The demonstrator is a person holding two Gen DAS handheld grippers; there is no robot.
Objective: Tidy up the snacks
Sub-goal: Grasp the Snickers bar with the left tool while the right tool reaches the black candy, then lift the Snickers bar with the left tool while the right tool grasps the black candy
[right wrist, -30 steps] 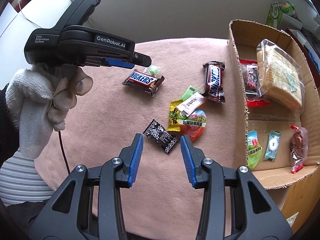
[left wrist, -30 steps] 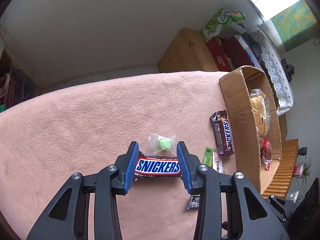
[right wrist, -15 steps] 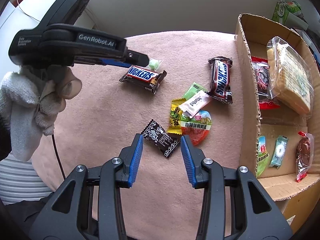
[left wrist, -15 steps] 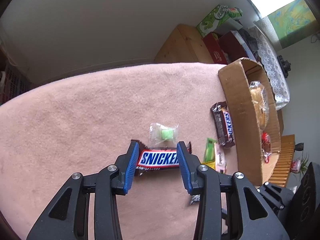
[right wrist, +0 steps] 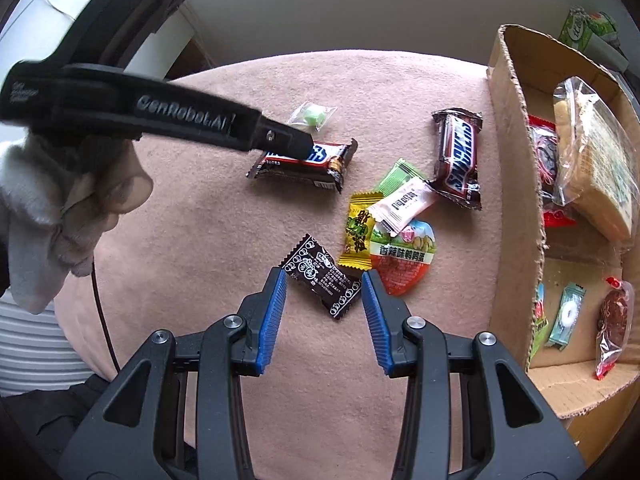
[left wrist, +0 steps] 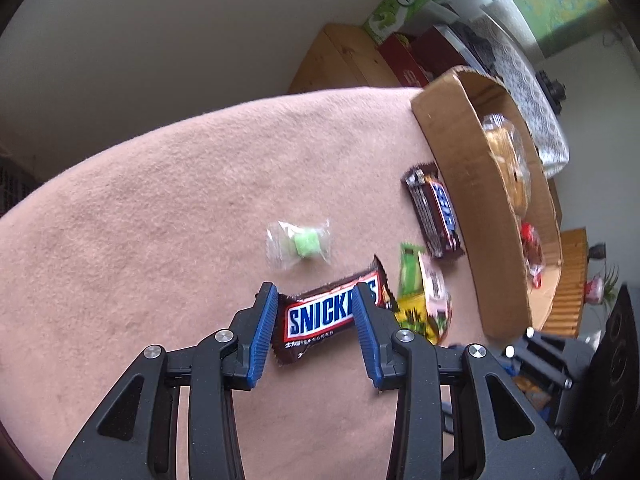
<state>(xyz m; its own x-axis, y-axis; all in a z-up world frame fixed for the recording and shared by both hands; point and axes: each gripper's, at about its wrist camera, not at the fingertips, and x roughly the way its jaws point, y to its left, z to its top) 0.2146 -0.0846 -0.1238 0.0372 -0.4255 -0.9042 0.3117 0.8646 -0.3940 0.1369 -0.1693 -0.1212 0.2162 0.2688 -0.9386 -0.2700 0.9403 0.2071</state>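
Observation:
My left gripper [left wrist: 316,304] is shut on a Snickers bar [left wrist: 320,316] and holds it lifted above the pink cloth; the right wrist view shows the bar [right wrist: 316,160] under its tips. My right gripper [right wrist: 323,284] is open, its jaws on either side of a black candy packet [right wrist: 320,276] on the cloth. A second Snickers bar [right wrist: 458,156] lies beside the cardboard box [right wrist: 516,184], also seen in the left wrist view [left wrist: 436,216]. A green candy in clear wrap [left wrist: 304,244] lies on the cloth.
A yellow packet [right wrist: 358,232], a white sachet [right wrist: 404,202], a green packet [right wrist: 396,176] and a red-green pouch [right wrist: 404,260] lie clustered by the box. The box holds a cracker pack [right wrist: 596,168], red packets and small candies. Wooden furniture [left wrist: 344,60] stands behind the table.
My left gripper has closed on the Snickers bar, lifted it and swung it right toward the box. My right gripper has moved forward and lower around the black packet.

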